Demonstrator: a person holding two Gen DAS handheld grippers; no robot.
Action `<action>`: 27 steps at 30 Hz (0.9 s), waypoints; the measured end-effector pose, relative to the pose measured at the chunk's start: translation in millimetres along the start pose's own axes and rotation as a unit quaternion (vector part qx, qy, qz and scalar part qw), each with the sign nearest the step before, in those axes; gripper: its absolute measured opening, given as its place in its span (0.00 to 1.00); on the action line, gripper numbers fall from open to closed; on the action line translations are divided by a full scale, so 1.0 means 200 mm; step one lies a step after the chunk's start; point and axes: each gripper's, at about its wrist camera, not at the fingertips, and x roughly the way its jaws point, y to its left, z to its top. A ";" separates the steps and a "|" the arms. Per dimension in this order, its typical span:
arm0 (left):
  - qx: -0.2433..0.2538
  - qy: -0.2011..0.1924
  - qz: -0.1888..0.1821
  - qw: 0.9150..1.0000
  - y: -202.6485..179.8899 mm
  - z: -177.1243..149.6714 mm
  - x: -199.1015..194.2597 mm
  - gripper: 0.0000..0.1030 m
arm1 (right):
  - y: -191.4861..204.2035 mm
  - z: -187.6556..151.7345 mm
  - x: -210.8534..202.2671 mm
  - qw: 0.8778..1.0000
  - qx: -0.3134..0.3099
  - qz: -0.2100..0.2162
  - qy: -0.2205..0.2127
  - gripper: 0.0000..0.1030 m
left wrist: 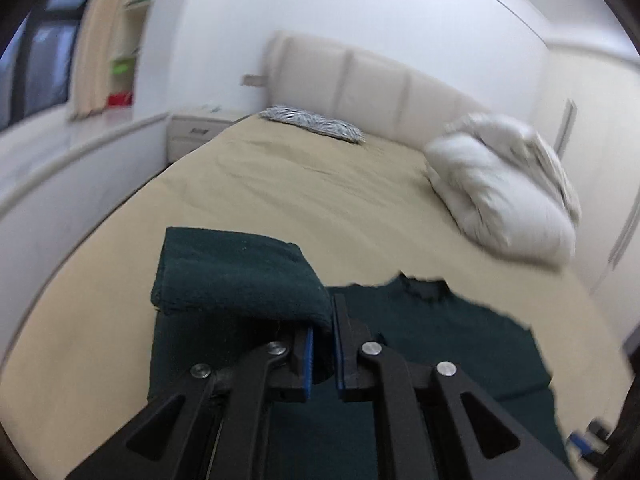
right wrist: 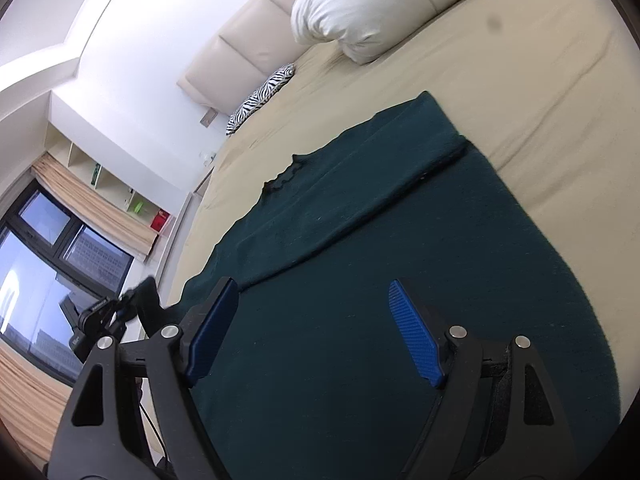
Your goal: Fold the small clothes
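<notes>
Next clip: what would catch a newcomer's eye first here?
The dark green garment spread over the near end of the beige bed. The left gripper has its jaws shut on a lifted fold of it; the right gripper hangs open above it. A white duvet sits bundled by the headboard.

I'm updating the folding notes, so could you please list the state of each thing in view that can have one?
Left tongs: shut on a lifted fold of the sweater.
Right tongs: open, nothing between them, above the sweater.
Dark green sweater: spread on the bed, one sleeve folded across its body.
Duvet: bundled near the headboard.
Zebra pillow: lying flat.
Bed sheet: slightly wrinkled.
</notes>
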 end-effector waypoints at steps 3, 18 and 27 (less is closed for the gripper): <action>0.173 0.017 0.008 0.985 -0.50 -0.16 0.10 0.09 | -0.05 0.01 -0.03 1.000 0.011 0.000 -0.007 0.75; 0.222 0.112 -0.034 0.968 -0.51 -0.61 0.16 0.64 | -0.15 0.12 0.17 0.998 0.025 -0.010 0.053 0.76; 0.093 0.125 -0.070 0.985 -0.21 -0.65 -0.05 0.67 | 0.07 0.21 0.73 0.987 -0.001 -0.001 0.160 0.75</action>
